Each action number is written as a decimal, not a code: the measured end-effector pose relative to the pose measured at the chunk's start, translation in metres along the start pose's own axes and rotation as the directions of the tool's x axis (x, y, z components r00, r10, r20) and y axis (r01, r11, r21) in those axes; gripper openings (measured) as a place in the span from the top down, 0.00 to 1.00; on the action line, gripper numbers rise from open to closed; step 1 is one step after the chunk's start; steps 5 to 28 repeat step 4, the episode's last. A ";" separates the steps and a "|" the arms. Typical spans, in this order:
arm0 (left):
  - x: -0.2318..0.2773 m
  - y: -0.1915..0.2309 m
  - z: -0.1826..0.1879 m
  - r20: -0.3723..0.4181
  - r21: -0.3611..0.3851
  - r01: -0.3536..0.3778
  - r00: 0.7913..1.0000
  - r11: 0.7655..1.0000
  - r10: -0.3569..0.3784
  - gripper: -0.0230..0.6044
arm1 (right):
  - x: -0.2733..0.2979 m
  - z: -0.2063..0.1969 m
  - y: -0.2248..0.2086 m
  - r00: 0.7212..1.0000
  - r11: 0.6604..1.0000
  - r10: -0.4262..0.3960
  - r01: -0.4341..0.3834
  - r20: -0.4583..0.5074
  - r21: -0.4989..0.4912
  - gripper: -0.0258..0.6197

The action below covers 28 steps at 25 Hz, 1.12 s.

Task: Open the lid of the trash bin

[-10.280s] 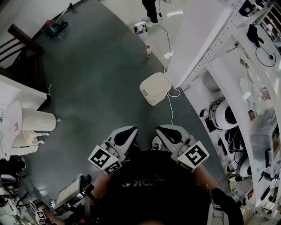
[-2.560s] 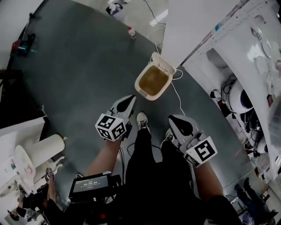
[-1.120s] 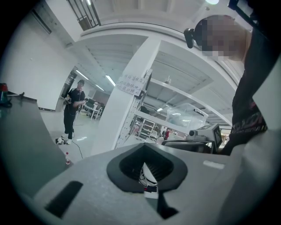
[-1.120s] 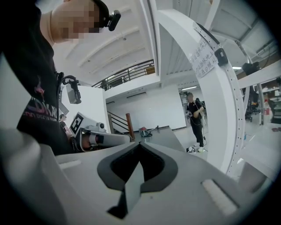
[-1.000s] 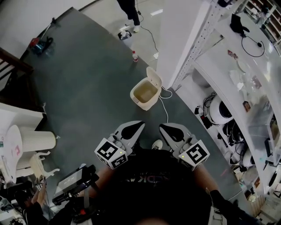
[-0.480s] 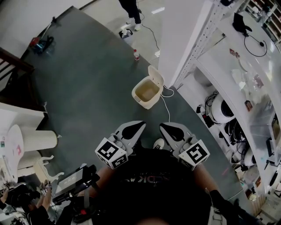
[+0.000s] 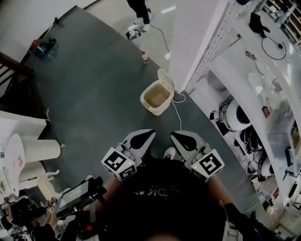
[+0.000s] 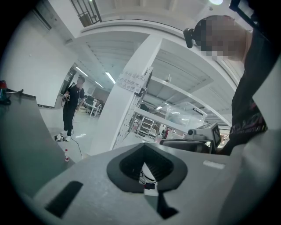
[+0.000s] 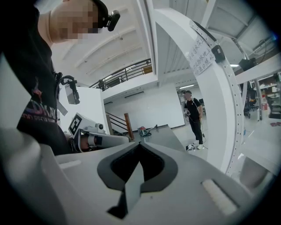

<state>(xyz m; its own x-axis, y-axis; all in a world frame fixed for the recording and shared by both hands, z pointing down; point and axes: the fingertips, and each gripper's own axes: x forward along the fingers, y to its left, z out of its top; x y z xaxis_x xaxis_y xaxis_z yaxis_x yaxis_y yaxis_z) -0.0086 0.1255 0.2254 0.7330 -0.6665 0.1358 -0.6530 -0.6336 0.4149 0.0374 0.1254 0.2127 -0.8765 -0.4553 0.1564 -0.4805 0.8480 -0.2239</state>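
Observation:
The cream trash bin stands on the dark floor by the white pillar, its lid tipped up and its lined inside showing. My left gripper and right gripper hang side by side close to my chest, well short of the bin. Both are shut with nothing in them. In the left gripper view the jaws meet in a closed seam, and the right gripper view shows the same. Neither gripper view shows the bin.
A white pillar and white shelving full of gear line the right side. A white cable runs from the bin toward my shoe. A small bottle and a standing person are beyond. A ribbed white bin stands at left.
The lid, shut in the earliest frame, stands up now. Since the close-up frame I have backed away from the bin. Over the last second neither gripper has moved.

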 end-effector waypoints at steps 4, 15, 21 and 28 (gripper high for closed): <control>0.001 0.000 0.000 -0.002 0.002 -0.001 1.000 1.000 0.001 0.96 | -0.001 0.001 -0.002 1.000 1.000 -0.002 0.002 0.000 -0.001 0.95; 0.001 0.000 0.000 -0.002 0.002 -0.001 1.000 1.000 0.001 0.96 | -0.001 0.001 -0.002 1.000 1.000 -0.002 0.002 0.000 -0.001 0.95; 0.001 0.000 0.000 -0.002 0.002 -0.001 1.000 1.000 0.001 0.96 | -0.001 0.001 -0.002 1.000 1.000 -0.002 0.002 0.000 -0.001 0.95; 0.001 0.000 0.000 -0.002 0.002 -0.001 1.000 1.000 0.001 0.96 | -0.001 0.001 -0.002 1.000 1.000 -0.002 0.002 0.000 -0.001 0.95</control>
